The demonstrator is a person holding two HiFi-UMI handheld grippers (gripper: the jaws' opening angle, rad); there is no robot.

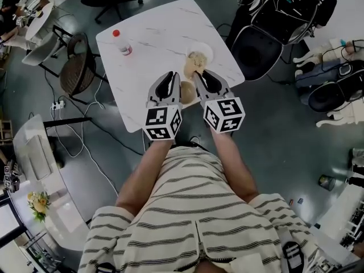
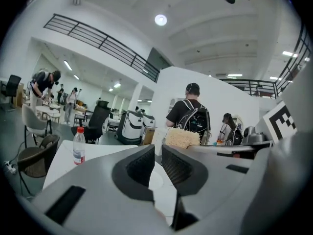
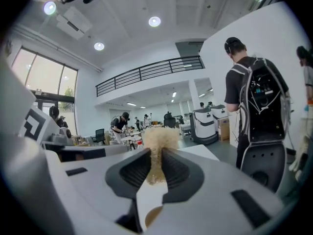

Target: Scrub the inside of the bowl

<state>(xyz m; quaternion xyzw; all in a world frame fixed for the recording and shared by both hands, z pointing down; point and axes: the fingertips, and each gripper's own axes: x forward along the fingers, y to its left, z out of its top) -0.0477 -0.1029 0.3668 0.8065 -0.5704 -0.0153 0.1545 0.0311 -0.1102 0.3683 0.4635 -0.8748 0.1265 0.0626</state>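
Head view: person stands at the near edge of a white table [image 1: 153, 38], 1 gripper in each hand, both pointing away over the tabletop.

Right gripper [image 1: 199, 74]: jaws pinched on the stem of a tan fibrous scrubber [image 1: 196, 61]. Right gripper view confirms this: the fibres run down between the 2 ribbed pads [image 3: 173, 168] and the bushy head stands above the tips.

Left gripper [image 1: 169, 75]: jaws drawn nearly together, only a thin slit between them, nothing in it. It sits just beside the right gripper, side by side.

Bowl [image 1: 207, 49]: white, upright on the table's far right part, straight ahead of the right gripper. The scrubber head overlaps its rim on the near side; cannot tell if it touches the inner surface.

A round tan object [image 1: 187, 92] lies on the table between the 2 grippers; kind not made out.

1 bottle [image 1: 122, 43], clear with a red cap, stands upright on the table's left part, well apart from the bowl.
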